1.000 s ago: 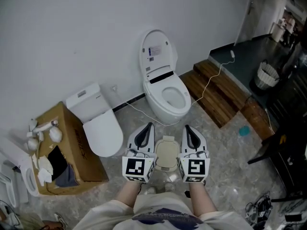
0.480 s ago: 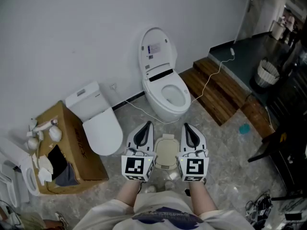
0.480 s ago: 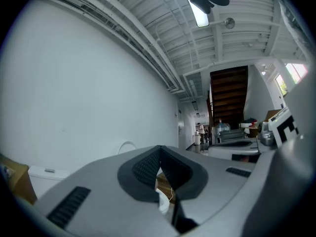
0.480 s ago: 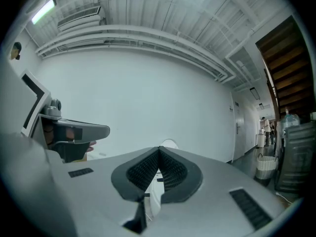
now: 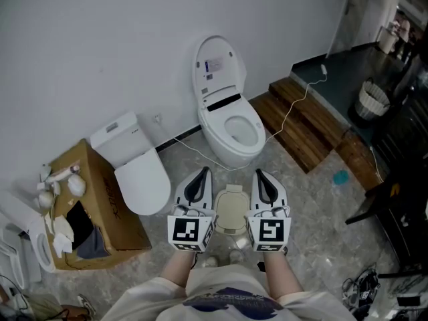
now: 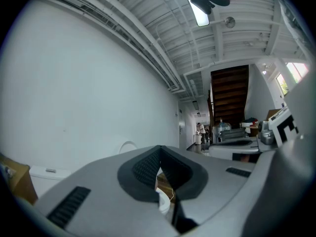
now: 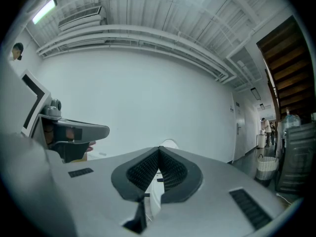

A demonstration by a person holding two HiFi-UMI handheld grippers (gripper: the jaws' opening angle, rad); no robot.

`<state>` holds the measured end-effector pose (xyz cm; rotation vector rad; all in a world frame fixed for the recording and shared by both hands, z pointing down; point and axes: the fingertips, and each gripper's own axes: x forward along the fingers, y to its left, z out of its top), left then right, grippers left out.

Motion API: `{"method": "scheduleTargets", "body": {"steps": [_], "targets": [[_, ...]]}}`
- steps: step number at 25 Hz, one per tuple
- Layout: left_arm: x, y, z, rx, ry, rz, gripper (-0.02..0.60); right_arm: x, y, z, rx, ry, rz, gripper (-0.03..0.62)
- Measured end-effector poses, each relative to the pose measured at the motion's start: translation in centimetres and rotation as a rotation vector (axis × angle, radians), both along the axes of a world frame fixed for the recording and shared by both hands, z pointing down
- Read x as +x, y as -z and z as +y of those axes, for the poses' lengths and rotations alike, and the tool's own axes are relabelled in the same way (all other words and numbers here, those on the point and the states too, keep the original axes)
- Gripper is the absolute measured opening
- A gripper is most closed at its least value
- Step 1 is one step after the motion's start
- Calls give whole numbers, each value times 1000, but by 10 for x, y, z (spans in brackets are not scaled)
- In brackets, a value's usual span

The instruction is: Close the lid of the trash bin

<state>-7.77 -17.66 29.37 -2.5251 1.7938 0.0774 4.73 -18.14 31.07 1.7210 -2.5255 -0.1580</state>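
Observation:
A small beige trash bin [image 5: 231, 212] stands on the stone floor straight below me, between my two grippers in the head view. From above I cannot tell how its lid stands. My left gripper [image 5: 203, 173] is held level over the bin's left side, jaws shut with nothing in them. Its tips [image 6: 159, 149] meet in the left gripper view. Over the bin's right side my right gripper [image 5: 258, 174] is also level and shut with nothing in it, tips [image 7: 159, 151] together. Both hang above the bin and do not touch it.
A white toilet [image 5: 231, 129] with its lid raised stands against the wall ahead. A second toilet [image 5: 140, 179] with a closed lid is at the left, next to a cardboard box [image 5: 87, 212]. Wooden steps [image 5: 301, 129], a white cable [image 5: 291, 116] and a wicker basket [image 5: 372, 104] lie to the right.

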Motion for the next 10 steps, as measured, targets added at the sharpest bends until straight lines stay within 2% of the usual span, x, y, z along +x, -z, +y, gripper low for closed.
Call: {"method": "scheduleTargets", "body": {"steps": [10], "targets": [[-2, 3, 1, -1, 3, 1, -2, 5, 4, 1, 9, -3, 3, 6]]}}
